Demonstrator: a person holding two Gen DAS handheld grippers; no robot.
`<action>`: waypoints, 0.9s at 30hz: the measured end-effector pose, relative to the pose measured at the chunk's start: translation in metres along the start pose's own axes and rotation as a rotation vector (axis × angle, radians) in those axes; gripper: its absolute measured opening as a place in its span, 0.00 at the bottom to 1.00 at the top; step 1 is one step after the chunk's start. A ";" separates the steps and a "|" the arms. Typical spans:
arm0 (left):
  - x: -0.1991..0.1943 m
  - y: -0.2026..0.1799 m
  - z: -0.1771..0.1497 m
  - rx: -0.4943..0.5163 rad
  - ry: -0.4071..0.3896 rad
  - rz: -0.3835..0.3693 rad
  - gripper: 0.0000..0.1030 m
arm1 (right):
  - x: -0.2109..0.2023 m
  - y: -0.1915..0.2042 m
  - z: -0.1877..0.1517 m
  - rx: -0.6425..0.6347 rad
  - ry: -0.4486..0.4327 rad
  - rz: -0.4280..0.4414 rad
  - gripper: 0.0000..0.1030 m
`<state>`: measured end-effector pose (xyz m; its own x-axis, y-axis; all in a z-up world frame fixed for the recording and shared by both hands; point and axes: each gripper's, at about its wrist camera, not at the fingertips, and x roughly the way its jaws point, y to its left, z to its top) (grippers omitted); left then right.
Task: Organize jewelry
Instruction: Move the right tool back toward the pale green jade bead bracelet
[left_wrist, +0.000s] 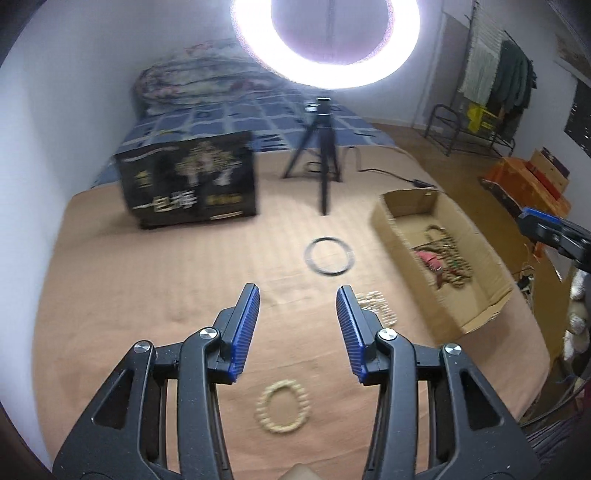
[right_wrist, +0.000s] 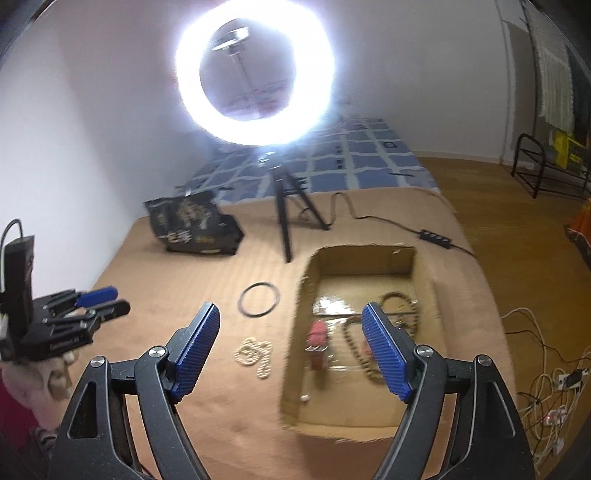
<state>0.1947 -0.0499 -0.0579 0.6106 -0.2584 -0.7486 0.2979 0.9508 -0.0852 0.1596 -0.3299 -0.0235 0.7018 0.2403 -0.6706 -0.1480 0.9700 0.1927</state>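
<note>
My left gripper (left_wrist: 297, 295) is open and empty above the tan bed cover. A cream bead bracelet (left_wrist: 283, 407) lies just below and between its fingers. A pearl necklace (left_wrist: 376, 306) lies by the right finger; it also shows in the right wrist view (right_wrist: 255, 352). A thin dark bangle (left_wrist: 328, 255) lies further ahead, and shows in the right view (right_wrist: 259, 299). My right gripper (right_wrist: 291, 314) is open and empty, over the left wall of an open cardboard box (right_wrist: 297, 332) holding a brown bead necklace (right_wrist: 400, 306) and a red item (right_wrist: 317, 334). The box shows at the right in the left view (left_wrist: 388, 229).
A ring light glares on a black tripod (right_wrist: 284, 218) behind the box, its cable and switch (right_wrist: 436, 236) trailing right. A black printed box (left_wrist: 188, 181) stands at the back left. Cables lie on the floor at the right (right_wrist: 546, 387). A wall runs along the left.
</note>
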 end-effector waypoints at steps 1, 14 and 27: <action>-0.001 0.011 -0.003 -0.010 0.004 0.007 0.43 | 0.001 0.006 -0.001 -0.007 0.005 0.008 0.77; 0.016 0.084 -0.038 -0.071 0.097 -0.002 0.43 | 0.048 0.091 -0.045 -0.188 0.162 0.107 0.77; 0.054 0.074 -0.072 0.041 0.219 -0.097 0.22 | 0.119 0.140 -0.095 -0.246 0.351 0.169 0.77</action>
<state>0.1975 0.0190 -0.1521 0.4053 -0.3009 -0.8633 0.3794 0.9145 -0.1407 0.1566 -0.1625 -0.1442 0.3809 0.3525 -0.8548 -0.4311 0.8855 0.1731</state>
